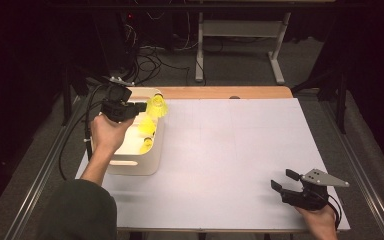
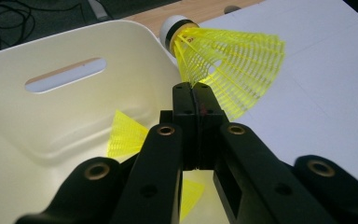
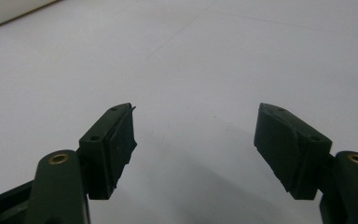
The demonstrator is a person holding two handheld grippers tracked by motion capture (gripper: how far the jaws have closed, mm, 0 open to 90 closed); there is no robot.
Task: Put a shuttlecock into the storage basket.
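A yellow shuttlecock point(image 1: 158, 106) point(image 2: 230, 70) with a white cork tip hangs over the far right rim of a cream bin point(image 1: 135, 167) point(image 2: 37, 126). My left gripper point(image 1: 141, 106) point(image 2: 193, 91) is shut on the edge of its mesh skirt, jaws pressed together. Two more yellow shuttlecocks point(image 1: 147, 126) point(image 2: 126, 135) lie inside the bin below. My right gripper point(image 1: 283, 180) point(image 3: 195, 135) rests low over the white table sheet near the front right corner, open, with nothing between its fingers.
The white sheet point(image 1: 240, 150) covers the table, with a wooden strip point(image 1: 220, 92) along its far edge. The bin stands at the table's left edge. Cables and a grey table frame point(image 1: 240, 35) lie on the floor beyond.
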